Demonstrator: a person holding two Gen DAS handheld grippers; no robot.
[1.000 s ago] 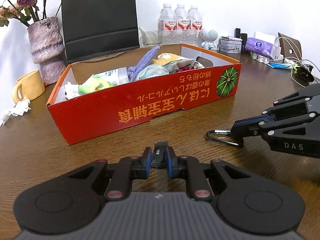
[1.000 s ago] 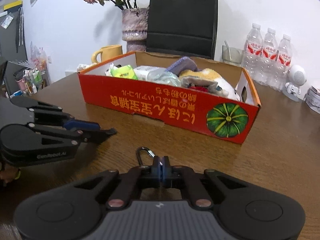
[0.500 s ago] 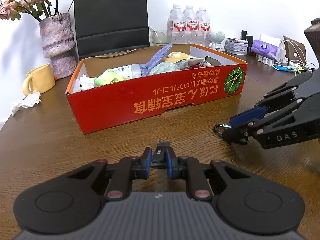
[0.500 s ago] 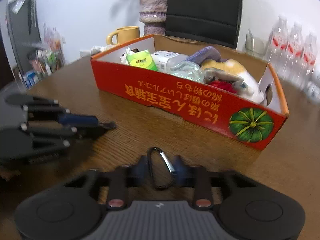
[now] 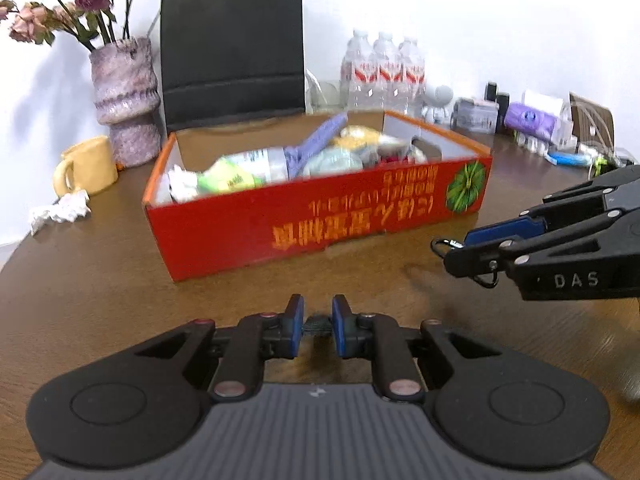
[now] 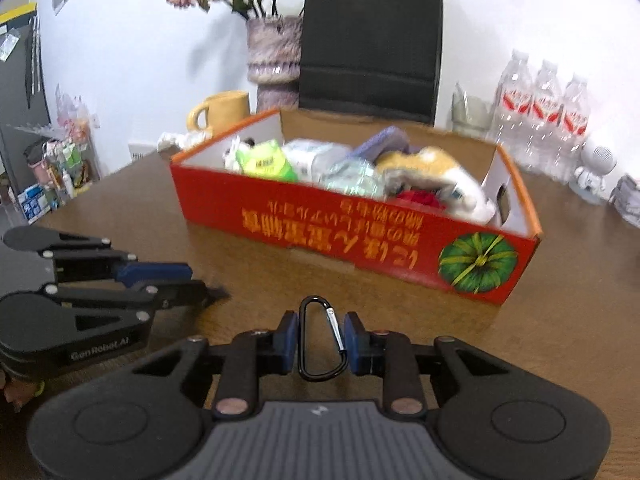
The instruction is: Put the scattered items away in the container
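Observation:
A red cardboard box (image 5: 320,224) sits mid-table, filled with a bottle, cloths and packets; it also shows in the right wrist view (image 6: 360,236). My right gripper (image 6: 321,340) is shut on a black carabiner (image 6: 320,340) and holds it above the table, in front of the box. In the left wrist view the carabiner (image 5: 448,246) pokes out of the right gripper (image 5: 464,248). My left gripper (image 5: 317,330) is shut on a small dark object (image 5: 317,325), low in front of the box.
A yellow mug (image 5: 86,166), a crumpled tissue (image 5: 60,212) and a purple vase (image 5: 124,104) stand left of the box. A black bag (image 5: 232,48) and water bottles (image 5: 382,74) stand behind it. Small clutter (image 5: 532,120) lies at the back right.
My right gripper has lifted the carabiner off the table and turned it upright between the fingers. Both grippers have risen and moved closer to the box.

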